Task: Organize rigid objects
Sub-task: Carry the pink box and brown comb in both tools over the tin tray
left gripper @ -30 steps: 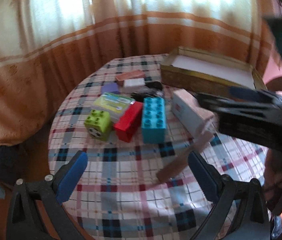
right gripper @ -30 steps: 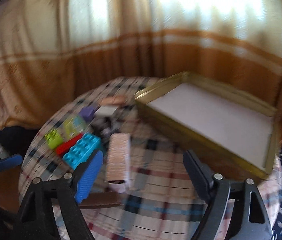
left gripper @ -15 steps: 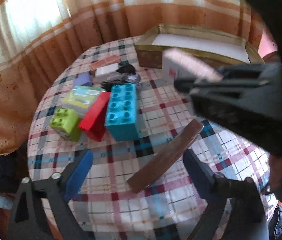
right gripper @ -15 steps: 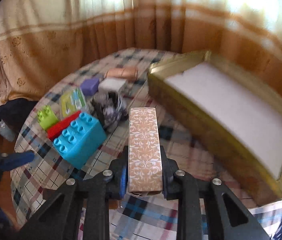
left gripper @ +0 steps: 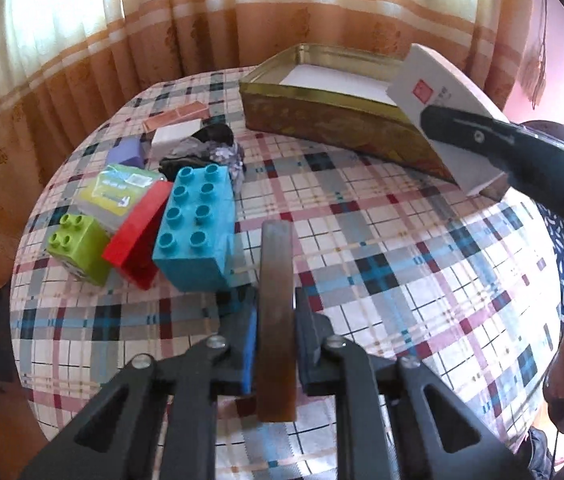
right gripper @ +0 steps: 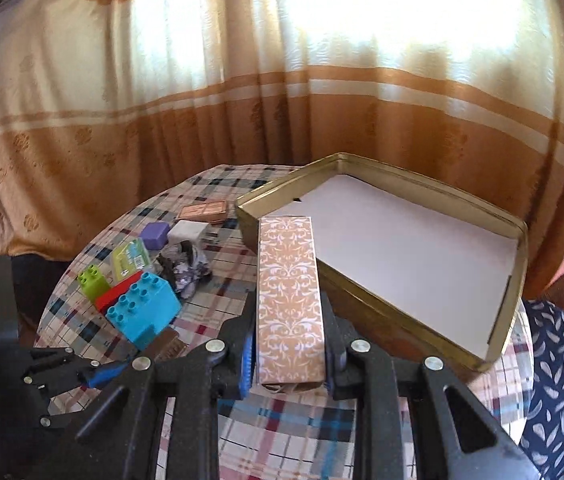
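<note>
Both grippers clamped: left gripper (left gripper: pixel 276 320) on brown strip (left gripper: pixel 277 280), seemingly lifted; right gripper (right gripper: pixel 288 344) holding patterned box (right gripper: pixel 289 308).

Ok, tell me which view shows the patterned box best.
Right wrist: the patterned box fills the centre, its whole damask top visible, clamped in the right claw. Left wrist shows only its plain white side with a red mark, partly behind that claw.

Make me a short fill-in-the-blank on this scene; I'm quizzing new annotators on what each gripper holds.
1. The left gripper is shut on a flat ____ bar.
2. The right gripper clamps a long patterned box coloured white and ____.
3. The gold tin holds no ____.
4. The red block lies between the green block and the ____ one.

Missing words: brown; tan; objects; blue
</note>
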`<state>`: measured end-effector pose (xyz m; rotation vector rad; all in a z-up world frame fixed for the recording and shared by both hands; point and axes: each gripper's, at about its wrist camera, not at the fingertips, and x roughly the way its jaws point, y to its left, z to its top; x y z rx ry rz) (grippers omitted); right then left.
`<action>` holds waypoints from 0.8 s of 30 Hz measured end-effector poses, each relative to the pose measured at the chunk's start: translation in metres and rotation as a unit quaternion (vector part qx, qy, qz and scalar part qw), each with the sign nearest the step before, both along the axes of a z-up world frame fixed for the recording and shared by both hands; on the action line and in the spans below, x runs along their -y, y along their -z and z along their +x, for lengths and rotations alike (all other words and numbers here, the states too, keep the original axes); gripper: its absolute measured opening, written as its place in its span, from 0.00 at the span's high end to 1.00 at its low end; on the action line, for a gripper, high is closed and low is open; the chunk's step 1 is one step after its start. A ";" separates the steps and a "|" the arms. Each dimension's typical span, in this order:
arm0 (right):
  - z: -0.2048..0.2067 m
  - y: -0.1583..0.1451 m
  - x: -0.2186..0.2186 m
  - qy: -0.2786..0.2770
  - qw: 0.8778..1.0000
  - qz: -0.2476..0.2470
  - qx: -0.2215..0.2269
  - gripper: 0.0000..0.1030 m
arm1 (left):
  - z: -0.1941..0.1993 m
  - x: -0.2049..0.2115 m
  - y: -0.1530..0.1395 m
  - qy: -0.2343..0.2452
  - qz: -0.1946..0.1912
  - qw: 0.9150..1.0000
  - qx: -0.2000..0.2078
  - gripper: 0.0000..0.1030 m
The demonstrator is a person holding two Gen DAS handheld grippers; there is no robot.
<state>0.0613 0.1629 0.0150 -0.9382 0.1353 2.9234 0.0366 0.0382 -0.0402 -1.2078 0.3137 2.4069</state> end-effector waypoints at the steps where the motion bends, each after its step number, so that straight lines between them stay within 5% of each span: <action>1: 0.002 0.000 -0.001 0.002 1.000 -0.001 -0.004 0.73 | 0.002 0.001 -0.002 0.001 0.004 1.000 0.001 0.86; 13: 0.022 -0.032 -0.021 0.050 0.995 0.007 -0.089 0.73 | 0.017 -0.006 -0.059 0.017 0.059 0.994 -0.089 0.86; 24: 0.015 -0.048 -0.074 0.125 0.987 0.016 -0.103 0.73 | -0.009 -0.043 -0.102 0.044 0.125 0.982 -0.134 0.86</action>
